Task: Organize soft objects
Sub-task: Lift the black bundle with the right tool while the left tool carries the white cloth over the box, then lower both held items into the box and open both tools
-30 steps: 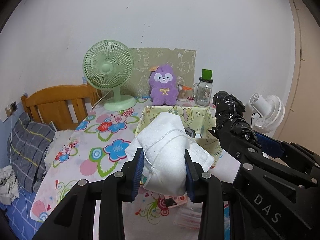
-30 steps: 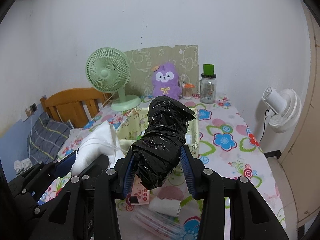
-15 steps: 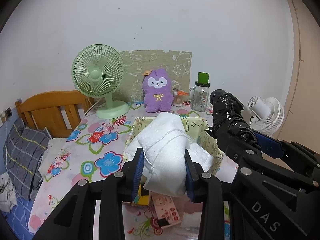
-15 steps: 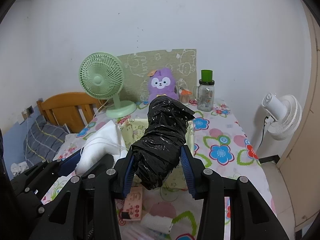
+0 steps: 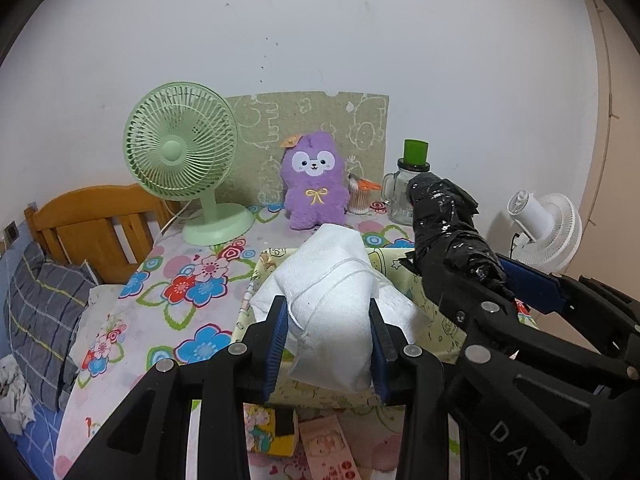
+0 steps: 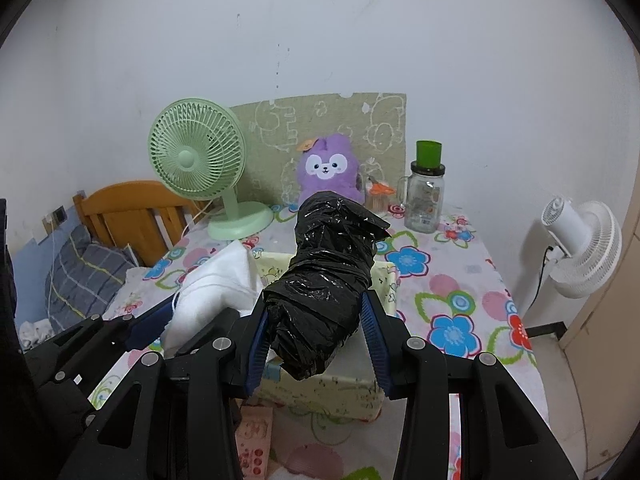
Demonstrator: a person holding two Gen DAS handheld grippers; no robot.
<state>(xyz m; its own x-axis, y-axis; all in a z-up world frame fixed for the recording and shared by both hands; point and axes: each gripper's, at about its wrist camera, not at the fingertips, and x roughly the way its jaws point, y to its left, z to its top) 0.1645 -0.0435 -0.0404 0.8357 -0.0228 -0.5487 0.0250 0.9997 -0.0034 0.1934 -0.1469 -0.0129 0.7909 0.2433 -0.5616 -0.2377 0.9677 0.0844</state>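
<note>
Left tool (image 5: 326, 334) was clamped round the middle of a squashy, light-looking white cloth bundle (image 5: 334, 304) over the fabric bin (image 5: 400, 394) by the counter's near edge, right tool (image 6: 316, 338) likewise squeezing a crinkly, probably slippery black plastic bundle (image 6: 328, 276).

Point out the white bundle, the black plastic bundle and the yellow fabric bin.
white bundle (image 5: 332, 300), left wrist view, its middle
black plastic bundle (image 6: 324, 280), right wrist view, its middle
yellow fabric bin (image 6: 340, 394), right wrist view, front wall
</note>
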